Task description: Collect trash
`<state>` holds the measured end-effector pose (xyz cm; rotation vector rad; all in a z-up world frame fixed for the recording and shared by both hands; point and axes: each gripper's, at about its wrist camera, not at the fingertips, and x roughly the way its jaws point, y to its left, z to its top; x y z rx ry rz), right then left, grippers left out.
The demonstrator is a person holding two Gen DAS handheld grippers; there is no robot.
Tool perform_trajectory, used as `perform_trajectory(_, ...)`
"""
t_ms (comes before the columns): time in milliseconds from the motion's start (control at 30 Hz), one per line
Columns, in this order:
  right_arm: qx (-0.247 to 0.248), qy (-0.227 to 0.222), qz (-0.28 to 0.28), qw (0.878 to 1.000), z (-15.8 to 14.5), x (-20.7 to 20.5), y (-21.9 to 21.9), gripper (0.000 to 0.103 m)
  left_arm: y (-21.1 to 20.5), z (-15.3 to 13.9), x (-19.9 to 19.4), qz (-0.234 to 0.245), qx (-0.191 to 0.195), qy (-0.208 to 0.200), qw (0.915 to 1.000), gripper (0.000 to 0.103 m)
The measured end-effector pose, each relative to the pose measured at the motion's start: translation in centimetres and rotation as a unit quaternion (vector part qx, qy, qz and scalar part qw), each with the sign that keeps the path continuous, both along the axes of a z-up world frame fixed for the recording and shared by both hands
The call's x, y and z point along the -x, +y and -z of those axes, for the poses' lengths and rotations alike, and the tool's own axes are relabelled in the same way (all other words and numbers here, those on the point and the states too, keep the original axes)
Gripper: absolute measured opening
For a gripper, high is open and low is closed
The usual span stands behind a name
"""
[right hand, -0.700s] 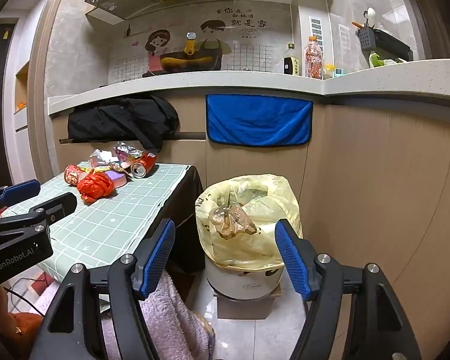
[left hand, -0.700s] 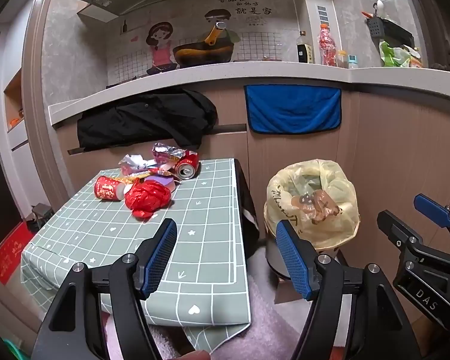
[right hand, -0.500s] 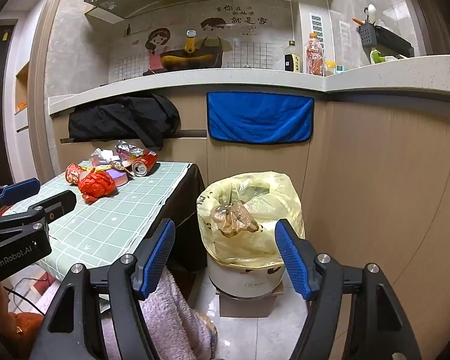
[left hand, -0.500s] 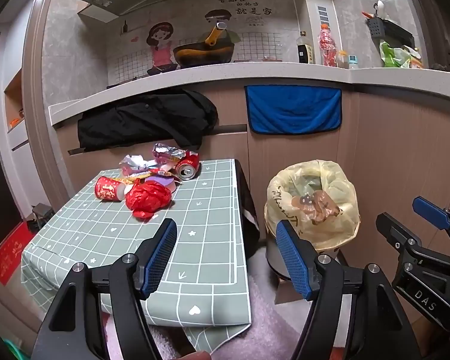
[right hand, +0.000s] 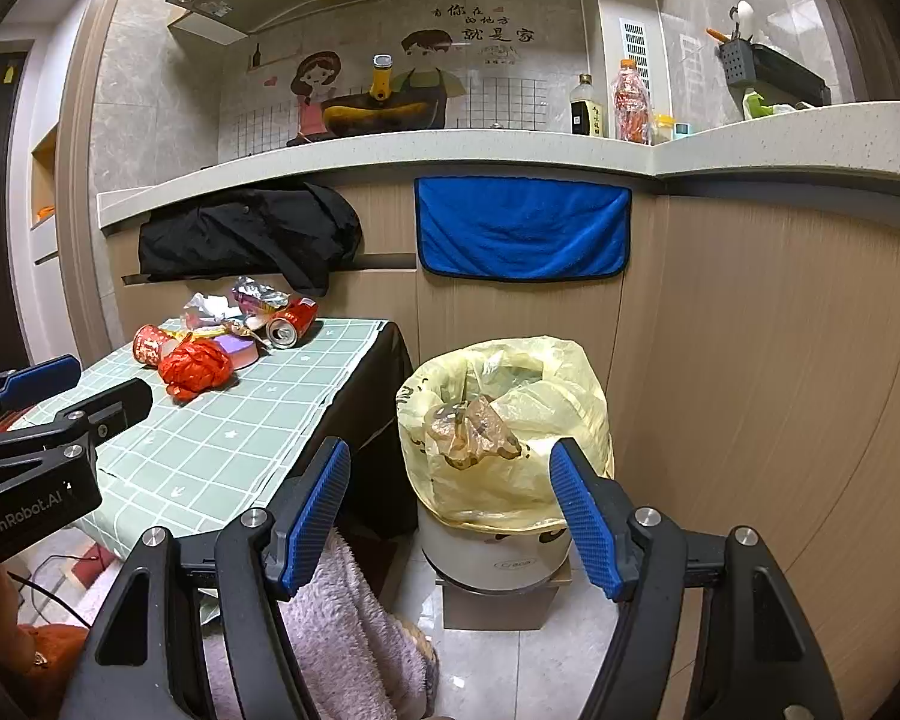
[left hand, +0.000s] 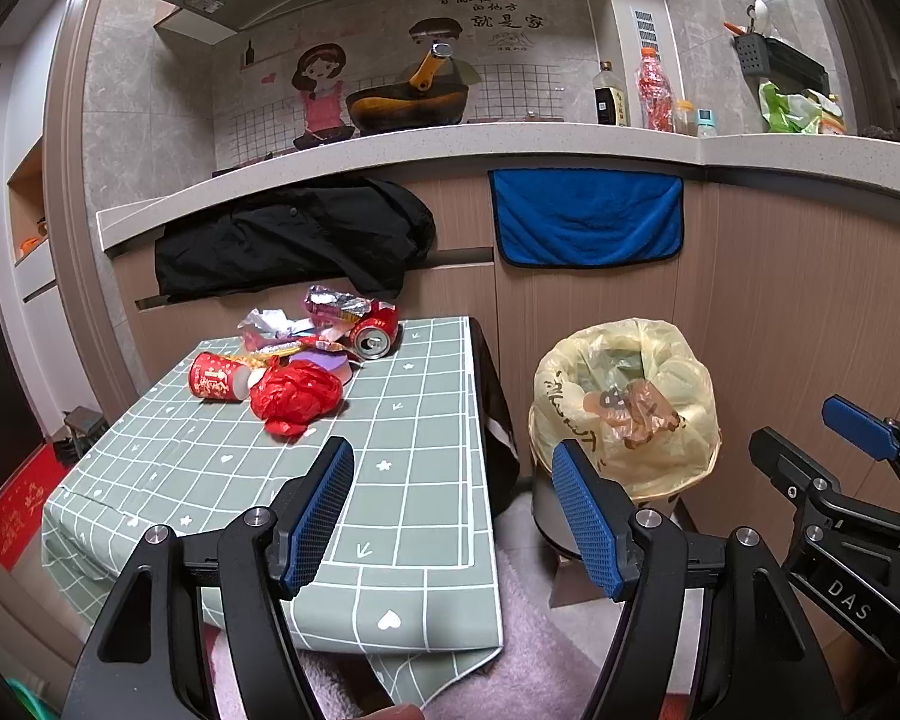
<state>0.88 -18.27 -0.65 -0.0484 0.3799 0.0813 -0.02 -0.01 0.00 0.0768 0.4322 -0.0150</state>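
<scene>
A heap of trash lies at the far end of the green checked table: a crumpled red plastic bag, a red paper cup on its side, a red drink can on its side, and foil wrappers. The heap also shows in the right wrist view, with the red bag and the can. A bin lined with a yellow bag stands on the floor right of the table. My left gripper is open and empty over the table's near end. My right gripper is open and empty, before the bin.
A wooden counter front runs behind, with a black jacket and a blue towel hanging on it. A pink fuzzy cloth lies under the table's near corner. Wooden panelling closes the right side.
Both grippers have drifted slightly; the bin and the table sit a little lower in the right wrist view. Nothing was grasped or moved.
</scene>
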Motion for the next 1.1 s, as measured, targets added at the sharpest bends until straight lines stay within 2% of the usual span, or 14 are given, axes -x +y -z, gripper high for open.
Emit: perform_trajectory(1100, -0.002, 0.001, 0.001, 1.0, 0.01, -0.05, -0.15, 0.067, -0.01, -0.01, 0.01, 0.001, 0.0, 0.0, 1.0, 0.069)
